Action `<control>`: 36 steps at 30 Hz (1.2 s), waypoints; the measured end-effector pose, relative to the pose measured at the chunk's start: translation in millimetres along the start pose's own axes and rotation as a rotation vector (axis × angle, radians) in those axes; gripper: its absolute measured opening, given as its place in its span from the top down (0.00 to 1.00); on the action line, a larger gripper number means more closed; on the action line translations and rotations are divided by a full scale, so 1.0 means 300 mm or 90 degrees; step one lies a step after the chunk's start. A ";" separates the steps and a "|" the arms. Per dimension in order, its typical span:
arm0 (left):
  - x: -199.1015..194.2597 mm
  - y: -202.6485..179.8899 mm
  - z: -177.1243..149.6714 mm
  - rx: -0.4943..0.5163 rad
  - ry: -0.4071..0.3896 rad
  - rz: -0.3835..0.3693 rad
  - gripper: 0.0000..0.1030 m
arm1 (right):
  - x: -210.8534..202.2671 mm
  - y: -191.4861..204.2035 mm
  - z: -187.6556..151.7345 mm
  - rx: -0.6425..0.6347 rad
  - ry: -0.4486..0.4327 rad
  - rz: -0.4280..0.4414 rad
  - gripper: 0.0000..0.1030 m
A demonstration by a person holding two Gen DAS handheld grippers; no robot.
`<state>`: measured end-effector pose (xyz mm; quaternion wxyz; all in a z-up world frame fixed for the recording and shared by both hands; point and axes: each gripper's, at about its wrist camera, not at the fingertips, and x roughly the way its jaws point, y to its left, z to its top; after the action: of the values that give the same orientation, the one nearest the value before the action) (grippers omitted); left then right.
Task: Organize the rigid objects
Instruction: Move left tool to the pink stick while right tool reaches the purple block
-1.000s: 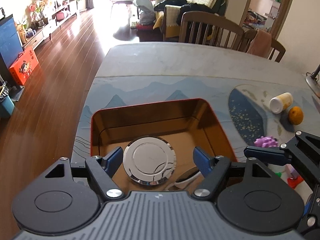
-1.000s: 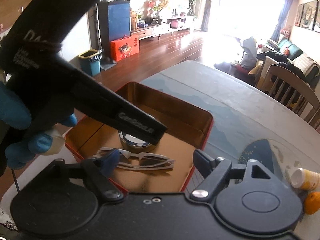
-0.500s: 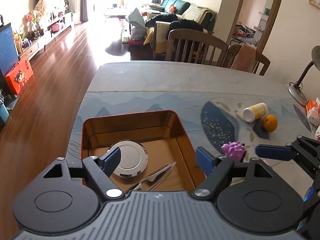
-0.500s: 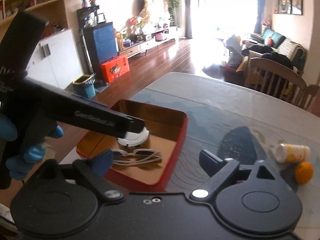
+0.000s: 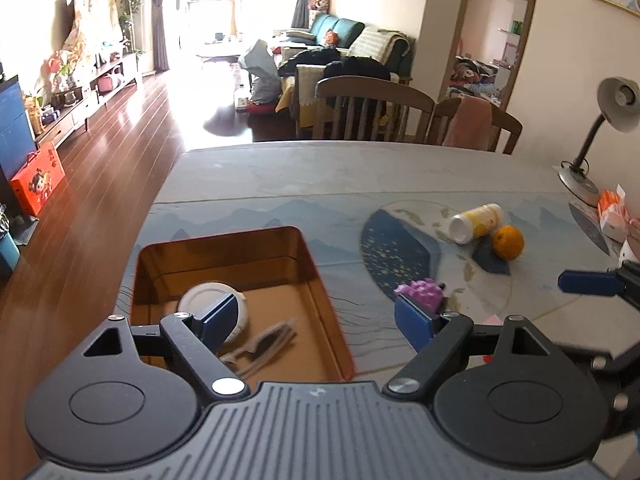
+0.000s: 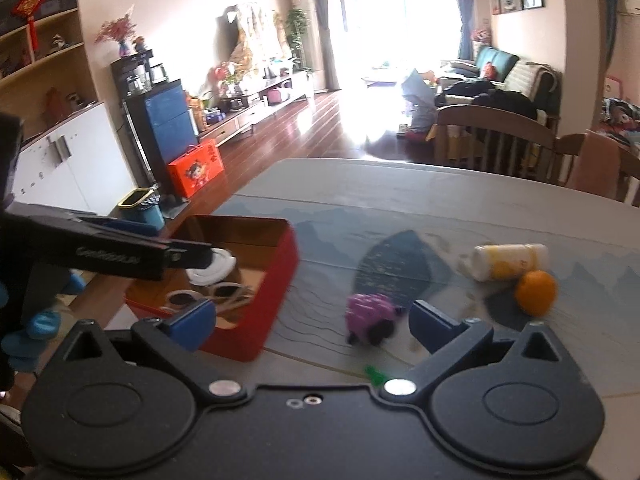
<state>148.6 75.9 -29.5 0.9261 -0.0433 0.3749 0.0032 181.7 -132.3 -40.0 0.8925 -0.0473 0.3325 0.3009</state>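
We're holding both tongs, left (image 5: 316,314) and right (image 6: 312,322), apart and empty. We're lining the right up on the purple toy (image 6: 370,316) beside the tin (image 6: 256,336); beyond it, bottle (image 6: 508,262) and orange (image 6: 536,293) are waiting on the worktop (image 6: 400,196).

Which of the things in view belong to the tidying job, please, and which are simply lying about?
For the job: red tin, round silver lid, sunglasses, purple toy, yellow bottle, orange.

Lying about: desk lamp, chairs, orange gift box.
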 end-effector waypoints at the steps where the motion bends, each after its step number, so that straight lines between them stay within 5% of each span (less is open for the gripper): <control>1: 0.000 -0.015 -0.005 0.002 0.001 0.001 0.17 | -0.009 -0.016 -0.008 0.004 -0.001 -0.004 0.00; 18: 0.061 -0.256 -0.117 0.018 0.047 0.005 0.17 | -0.044 -0.277 -0.140 0.004 0.044 -0.051 0.00; 36: 0.175 -0.429 -0.261 -0.006 0.170 0.019 0.17 | 0.087 -0.377 -0.185 -0.046 0.114 0.012 0.10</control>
<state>137.0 -60.2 -112.0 0.8674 -0.0420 0.4956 0.0132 230.1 -227.0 -112.2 0.8541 -0.1035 0.4003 0.3155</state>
